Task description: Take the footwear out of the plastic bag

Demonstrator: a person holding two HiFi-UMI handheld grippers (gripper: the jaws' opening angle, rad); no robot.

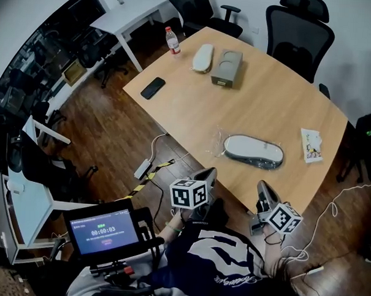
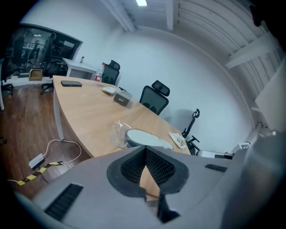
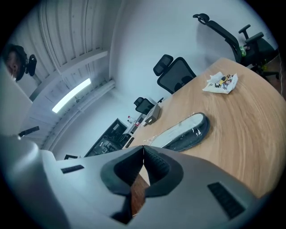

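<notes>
A grey and white shoe point(image 1: 254, 150) lies on its side inside a clear plastic bag point(image 1: 220, 141) near the front edge of the wooden table point(image 1: 193, 108). Both grippers hover below that edge, off the table and apart from the bag. My left gripper point(image 1: 206, 176) is shut with nothing in it, just short of the edge to the shoe's left. My right gripper point(image 1: 264, 192) is also shut and empty, below the shoe's right end. The left gripper view looks over its closed jaws point(image 2: 145, 150) at the bagged shoe point(image 2: 145, 137). The right gripper view does the same point(image 3: 143, 150), shoe point(image 3: 187, 129) ahead.
A second pale shoe point(image 1: 203, 57) and a grey box point(image 1: 227, 68) sit at the table's far side, with a black phone point(image 1: 152, 87) and a water bottle point(image 1: 172, 41). A printed packet point(image 1: 311, 145) lies right. Office chairs point(image 1: 299, 29) stand behind; cables point(image 1: 149, 164) run over the floor.
</notes>
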